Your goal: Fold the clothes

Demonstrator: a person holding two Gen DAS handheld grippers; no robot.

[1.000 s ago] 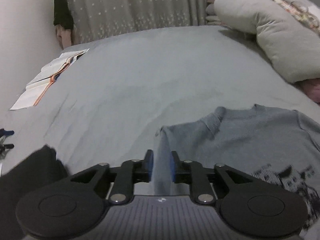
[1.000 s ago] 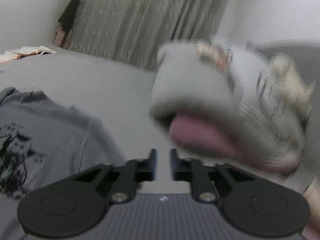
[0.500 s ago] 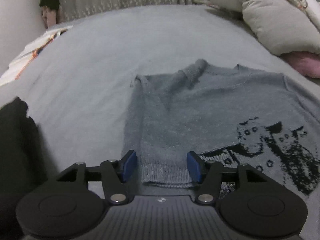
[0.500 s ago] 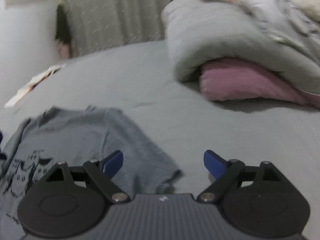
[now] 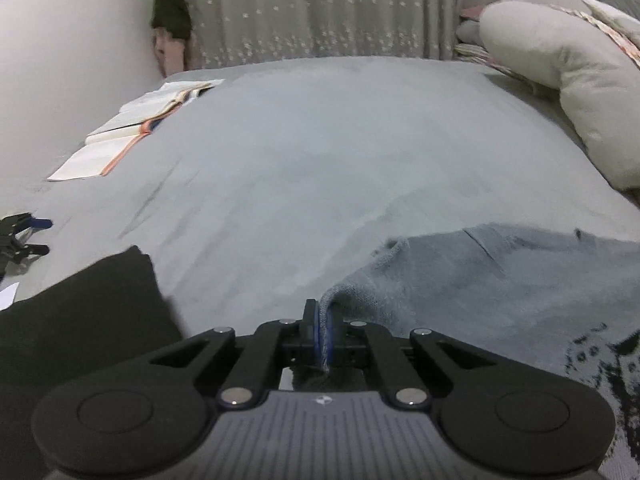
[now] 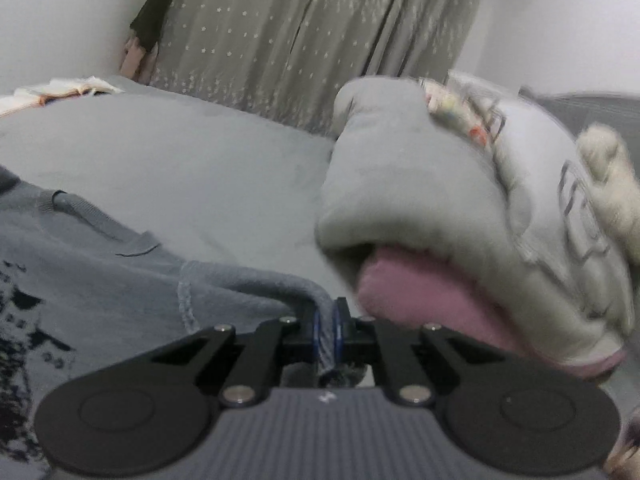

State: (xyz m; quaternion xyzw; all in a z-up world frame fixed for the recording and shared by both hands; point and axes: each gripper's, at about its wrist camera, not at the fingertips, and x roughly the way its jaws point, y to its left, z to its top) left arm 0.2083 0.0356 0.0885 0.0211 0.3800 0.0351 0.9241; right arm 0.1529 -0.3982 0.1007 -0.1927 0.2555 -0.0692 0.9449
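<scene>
A grey knitted sweater (image 5: 472,280) with a black pattern on its front lies on the grey bed (image 5: 320,152). In the left wrist view my left gripper (image 5: 323,320) is shut on the sweater's left edge, and the cloth runs up from its blue pads. The right wrist view shows the same sweater (image 6: 100,280) spread to the left. My right gripper (image 6: 329,320) is shut on its right edge, with a bunched fold of knit pinched between the pads and lifted off the bed.
A black garment (image 5: 80,320) lies at the lower left. An open book (image 5: 132,132) rests at the bed's far left. A grey folded duvet (image 6: 420,184) over a pink pillow (image 6: 420,292) sits close to the right. A starred curtain (image 5: 320,12) hangs behind.
Both grippers stood open around the sweater's hem half a second ago; now both have shut on it. The right one has lifted its edge toward the duvet.
</scene>
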